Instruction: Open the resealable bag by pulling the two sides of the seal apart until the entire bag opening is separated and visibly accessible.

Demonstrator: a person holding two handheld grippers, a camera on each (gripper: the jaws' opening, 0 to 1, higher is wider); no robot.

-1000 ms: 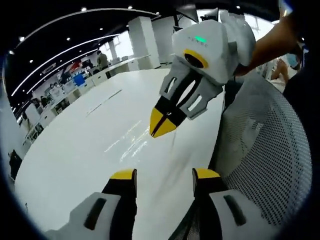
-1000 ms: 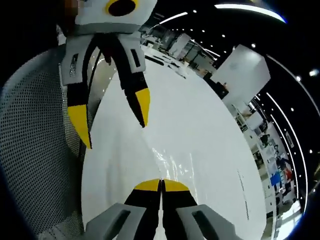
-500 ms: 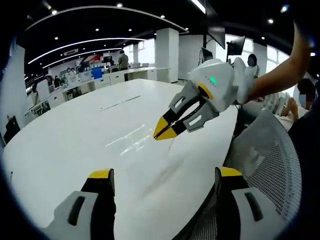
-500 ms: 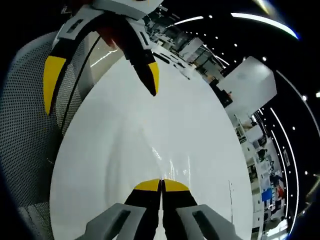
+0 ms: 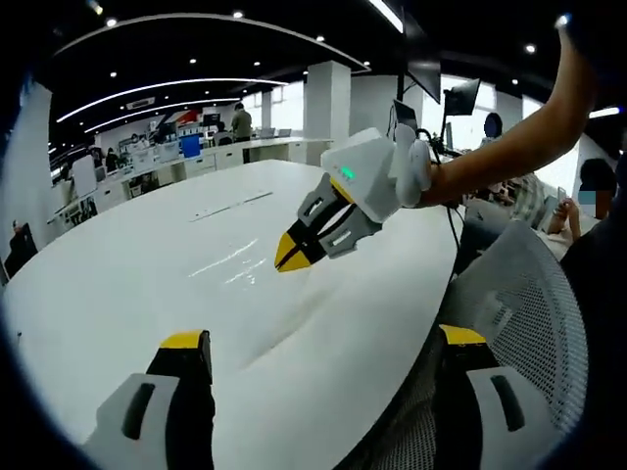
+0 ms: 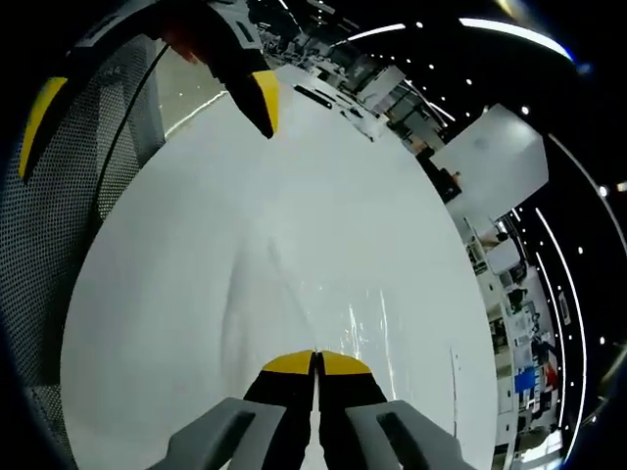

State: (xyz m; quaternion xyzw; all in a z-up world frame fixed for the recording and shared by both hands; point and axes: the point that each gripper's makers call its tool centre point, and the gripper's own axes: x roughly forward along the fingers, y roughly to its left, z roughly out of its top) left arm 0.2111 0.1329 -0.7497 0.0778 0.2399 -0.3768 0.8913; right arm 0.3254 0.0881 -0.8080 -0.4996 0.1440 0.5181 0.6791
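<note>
Left gripper (image 5: pixel 318 343) jaws wide apart, lower frame, over white bench (image 5: pixel 147 284). Right gripper (image 5: pixel 291 253) jaws pressed together, centre frame, on clear bag (image 6: pixel 284 294).

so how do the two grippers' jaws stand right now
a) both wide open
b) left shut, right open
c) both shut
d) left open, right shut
d: in the left gripper view the left gripper has its yellow-tipped jaws set far apart over the white table, while the right gripper in the right gripper view has its two tips pressed together; whether they pinch anything cannot be told.
</note>
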